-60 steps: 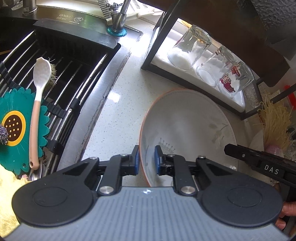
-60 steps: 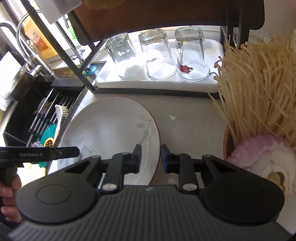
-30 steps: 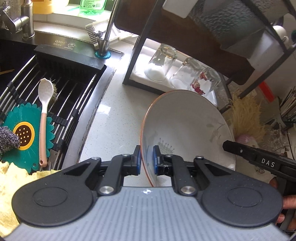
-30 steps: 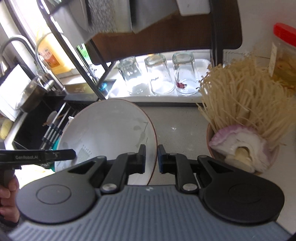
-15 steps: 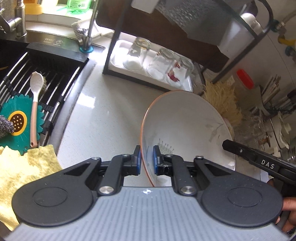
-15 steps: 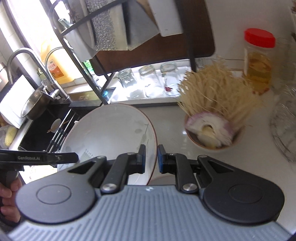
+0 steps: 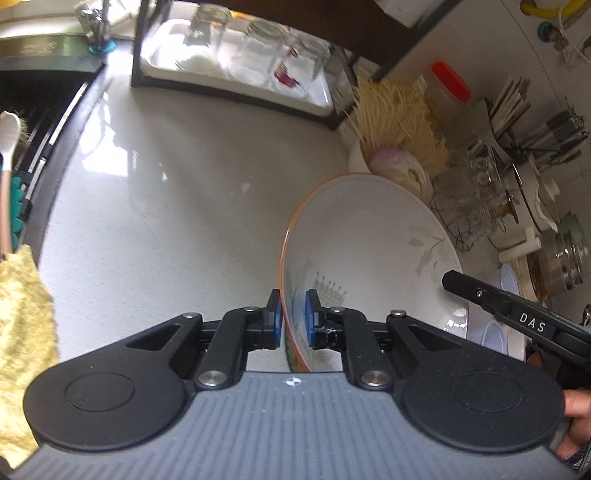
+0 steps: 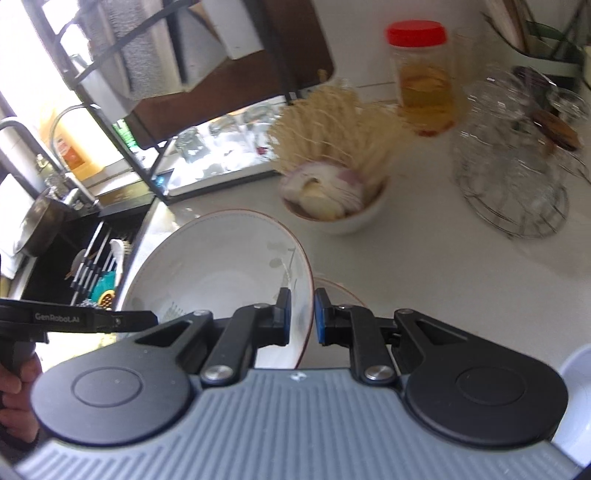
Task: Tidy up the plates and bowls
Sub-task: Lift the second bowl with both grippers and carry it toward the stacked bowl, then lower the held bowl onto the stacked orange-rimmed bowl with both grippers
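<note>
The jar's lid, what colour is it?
Red; the jar's lid shows best in the right wrist view.

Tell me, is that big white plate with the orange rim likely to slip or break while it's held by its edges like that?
Probably breakable: the plate looks like glazed ceramic, so a knock could chip it. Likely slippery too, since its glossy surface shines and each gripper pinches only a small bit of rim, the left gripper on one side, the right gripper on the other. It looks rigid, not bendy.

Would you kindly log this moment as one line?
left tool: shut on plate rim | right tool: shut on plate rim | plate: carried above counter
</note>
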{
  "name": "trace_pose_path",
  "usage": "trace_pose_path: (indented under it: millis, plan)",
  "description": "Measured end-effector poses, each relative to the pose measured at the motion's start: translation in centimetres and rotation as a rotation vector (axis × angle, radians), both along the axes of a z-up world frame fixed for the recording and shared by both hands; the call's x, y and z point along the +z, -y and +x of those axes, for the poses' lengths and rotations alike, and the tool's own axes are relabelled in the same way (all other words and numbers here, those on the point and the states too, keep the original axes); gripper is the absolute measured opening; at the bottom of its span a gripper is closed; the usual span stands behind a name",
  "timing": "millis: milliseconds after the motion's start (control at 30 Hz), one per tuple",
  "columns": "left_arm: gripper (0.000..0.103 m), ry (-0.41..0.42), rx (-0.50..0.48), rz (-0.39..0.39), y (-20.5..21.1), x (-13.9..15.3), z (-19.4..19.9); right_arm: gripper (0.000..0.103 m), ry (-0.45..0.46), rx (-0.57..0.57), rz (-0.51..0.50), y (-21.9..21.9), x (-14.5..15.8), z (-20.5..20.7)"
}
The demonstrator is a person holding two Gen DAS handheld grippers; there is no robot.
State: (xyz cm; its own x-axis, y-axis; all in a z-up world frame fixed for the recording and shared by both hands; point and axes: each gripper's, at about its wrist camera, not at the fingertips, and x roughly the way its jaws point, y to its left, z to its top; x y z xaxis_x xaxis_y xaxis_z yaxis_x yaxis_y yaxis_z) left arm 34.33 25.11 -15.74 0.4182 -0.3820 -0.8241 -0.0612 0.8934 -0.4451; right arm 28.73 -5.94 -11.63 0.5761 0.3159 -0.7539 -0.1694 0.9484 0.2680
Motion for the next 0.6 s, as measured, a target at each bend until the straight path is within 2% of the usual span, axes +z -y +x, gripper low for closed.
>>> trace_pose_path:
  millis: [167,367,600]
  plan:
    - [0.015,-0.042,-0.043,-0.028,2.3,-1.7,0.3,0.016,-0.011,-0.046,-0.028,1.9,-0.8,-0.8]
    - [0.015,-0.090,-0.094,-0.013,4.3,-3.1,0.6,0.016,-0.035,-0.078,-0.053,2.9,-2.1,-1.7]
    - [0.016,-0.106,-0.127,0.036,5.3,-3.9,1.4,0.016,-0.038,-0.086,-0.062,3.1,-3.3,-2.2]
